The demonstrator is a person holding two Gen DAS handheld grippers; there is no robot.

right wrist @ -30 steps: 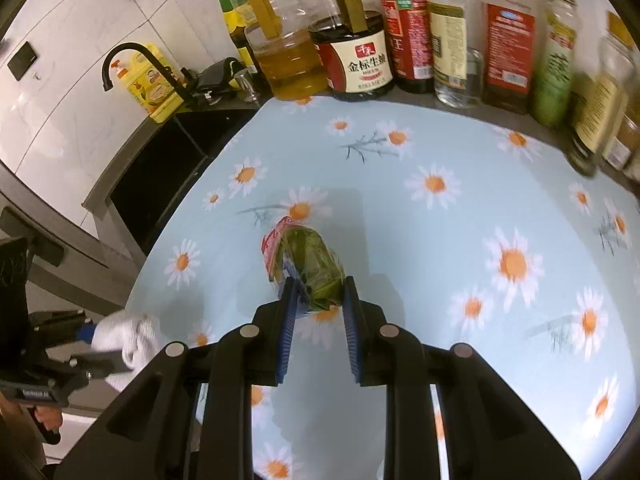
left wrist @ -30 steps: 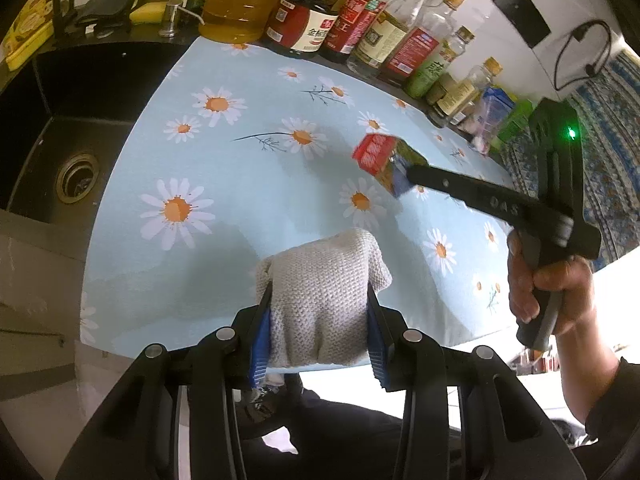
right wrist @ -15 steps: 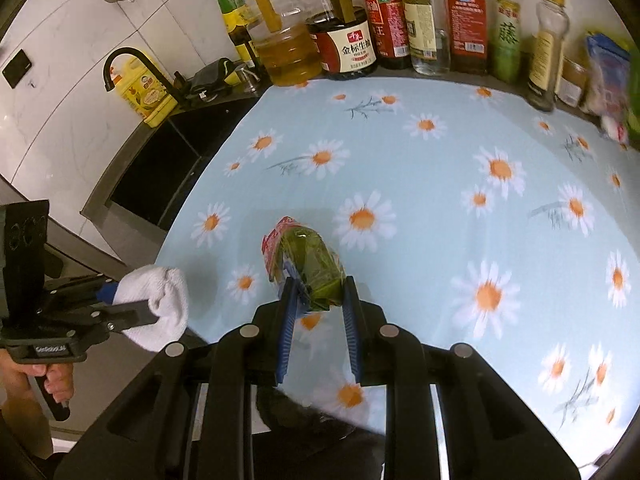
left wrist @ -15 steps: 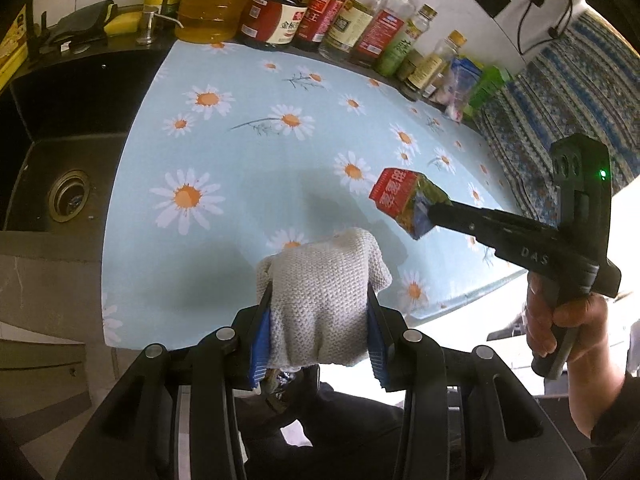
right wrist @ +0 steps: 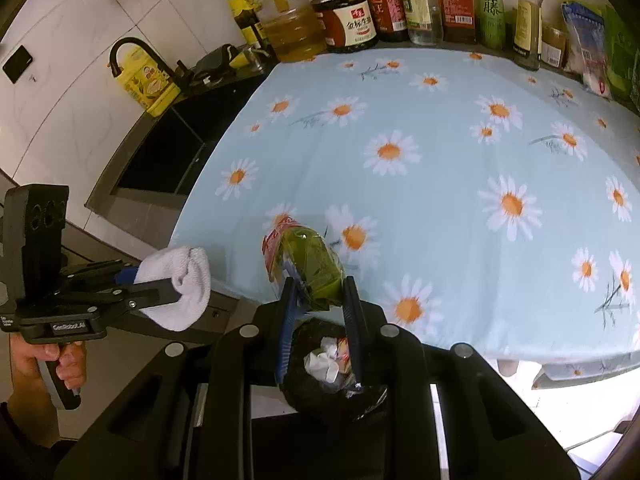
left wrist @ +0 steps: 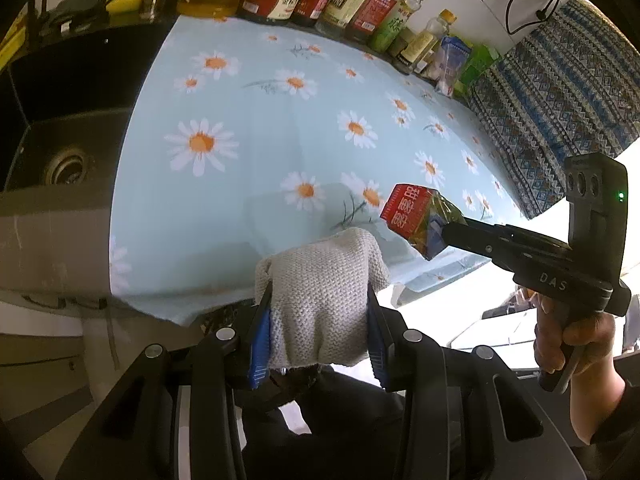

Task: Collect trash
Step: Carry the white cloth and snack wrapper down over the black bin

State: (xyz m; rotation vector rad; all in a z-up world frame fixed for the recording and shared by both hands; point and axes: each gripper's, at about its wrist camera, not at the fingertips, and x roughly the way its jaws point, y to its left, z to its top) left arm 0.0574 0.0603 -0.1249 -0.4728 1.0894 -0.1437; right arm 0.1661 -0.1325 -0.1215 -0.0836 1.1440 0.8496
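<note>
Packet (right wrist: 306, 264): red-topped clear wrapper with green contents, pinched at its near end between the right gripper (right wrist: 318, 292) jaws, above the bin (right wrist: 372, 394). Likely light, crinkly, slippery; grip mid-body. Left gripper (left wrist: 318, 312): jaws clamped on a soft cloth (left wrist: 320, 300).

Two high wrist views over the shared daisy tablecloth (left wrist: 260, 120)
</note>
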